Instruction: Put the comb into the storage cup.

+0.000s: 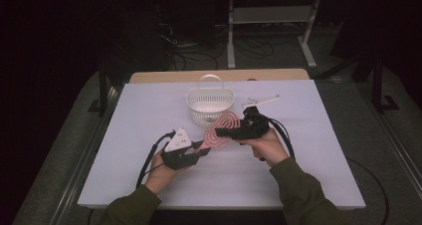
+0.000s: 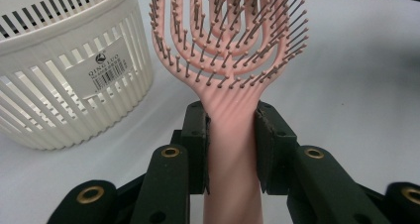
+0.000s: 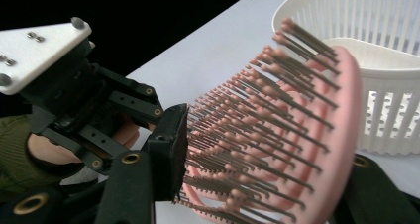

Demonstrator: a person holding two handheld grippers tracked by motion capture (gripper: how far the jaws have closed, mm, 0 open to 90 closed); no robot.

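A pink hairbrush (image 1: 222, 129) with several rows of bristles hangs just above the white table (image 1: 144, 120), in front of the white basket (image 1: 210, 105). My left gripper (image 1: 201, 148) is shut on its handle; in the left gripper view the pads clamp the pink handle (image 2: 232, 149) from both sides, just below the head (image 2: 228, 40). My right gripper (image 1: 225, 132) reaches in from the right across the brush head. In the right gripper view one pad (image 3: 171, 149) touches the bristle tips, and the other jaw lies behind the brush's back (image 3: 337, 149).
The slatted basket (image 2: 74, 85) stands right behind the brush, its inside bare (image 3: 356, 50). A small white flat piece (image 1: 261, 100) lies to the basket's right. Beyond the table's far edge are a stand's legs and cables on the dark floor.
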